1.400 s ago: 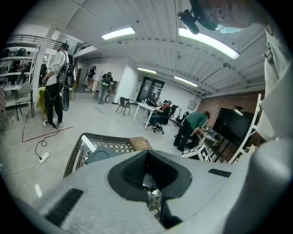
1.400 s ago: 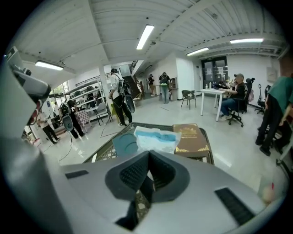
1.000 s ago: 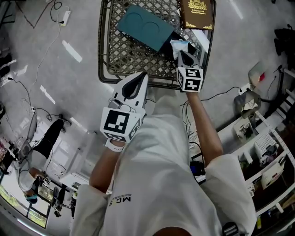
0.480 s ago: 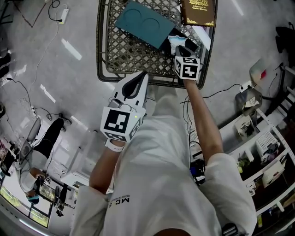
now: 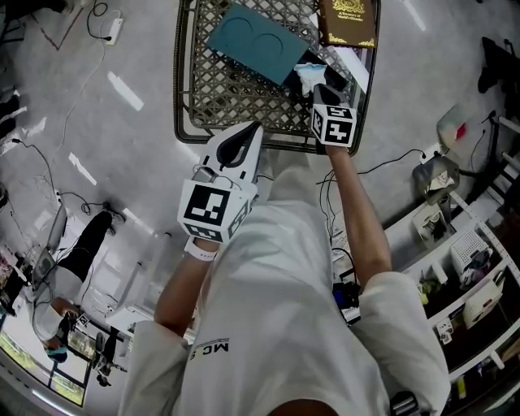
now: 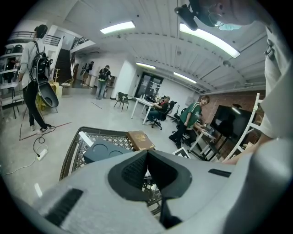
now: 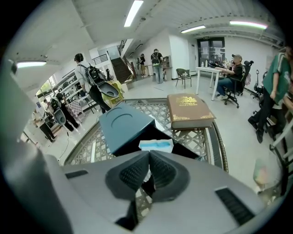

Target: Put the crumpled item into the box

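Note:
The crumpled item (image 5: 311, 75), a white and blue wad, sits at the tips of my right gripper (image 5: 322, 88), right over the open black box (image 5: 333, 71) on the lattice table. In the right gripper view the jaws of the right gripper (image 7: 149, 154) are shut, with the crumpled item (image 7: 155, 145) sticking out just past the tips and a white sliver showing between the pads. The black box (image 7: 190, 150) lies under it, partly covered by a teal lid (image 7: 123, 122). My left gripper (image 5: 253, 128) hangs shut and empty at the table's near edge, also shown as the left gripper (image 6: 147, 151).
A brown book (image 5: 347, 23) lies at the table's far right corner, next to the teal lid (image 5: 256, 41). The table's metal rim (image 5: 180, 81) borders the lattice. Cables run across the floor. Shelving stands at the right. People stand and sit in the room beyond.
My right gripper has shifted a little farther over the table, with the crumpled item staying at its tips. The left gripper has barely moved.

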A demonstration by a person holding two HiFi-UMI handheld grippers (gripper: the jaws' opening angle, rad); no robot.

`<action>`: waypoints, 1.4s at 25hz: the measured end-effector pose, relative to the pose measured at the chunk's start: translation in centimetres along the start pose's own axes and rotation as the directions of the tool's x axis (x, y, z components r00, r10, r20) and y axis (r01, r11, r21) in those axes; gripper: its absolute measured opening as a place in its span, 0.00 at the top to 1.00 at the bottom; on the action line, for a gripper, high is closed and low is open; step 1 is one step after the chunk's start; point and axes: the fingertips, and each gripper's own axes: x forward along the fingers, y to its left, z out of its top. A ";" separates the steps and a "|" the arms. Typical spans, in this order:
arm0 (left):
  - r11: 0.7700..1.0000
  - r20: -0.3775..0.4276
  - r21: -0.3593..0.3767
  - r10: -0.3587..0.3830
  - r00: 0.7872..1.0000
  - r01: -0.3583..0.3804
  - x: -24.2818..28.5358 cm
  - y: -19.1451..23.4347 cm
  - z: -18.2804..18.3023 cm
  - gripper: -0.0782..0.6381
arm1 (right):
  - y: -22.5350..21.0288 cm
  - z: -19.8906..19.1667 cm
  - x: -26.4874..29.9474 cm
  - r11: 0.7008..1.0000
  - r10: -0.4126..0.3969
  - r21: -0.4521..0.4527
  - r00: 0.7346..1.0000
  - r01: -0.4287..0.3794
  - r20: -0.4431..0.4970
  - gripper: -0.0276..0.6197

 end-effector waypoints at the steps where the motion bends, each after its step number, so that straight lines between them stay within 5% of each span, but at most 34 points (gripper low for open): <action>1: 1.000 0.004 0.001 -0.003 1.000 0.003 -0.2 0.0 0.2 0.86 | 0.1 0.3 -0.5 1.000 0.000 -0.001 1.000 0.000 0.010 0.93; 17: 0.999 0.104 0.033 -0.013 0.995 0.009 -4.4 -1.0 3.4 0.86 | 5.2 8.5 -12.9 0.994 0.069 -0.096 0.970 -0.048 0.231 0.93; 35: 0.996 0.205 0.080 0.017 0.979 -0.034 -8.3 -0.5 6.8 0.86 | 11.2 15.4 -28.1 0.972 0.155 -0.230 0.849 -0.040 0.506 0.93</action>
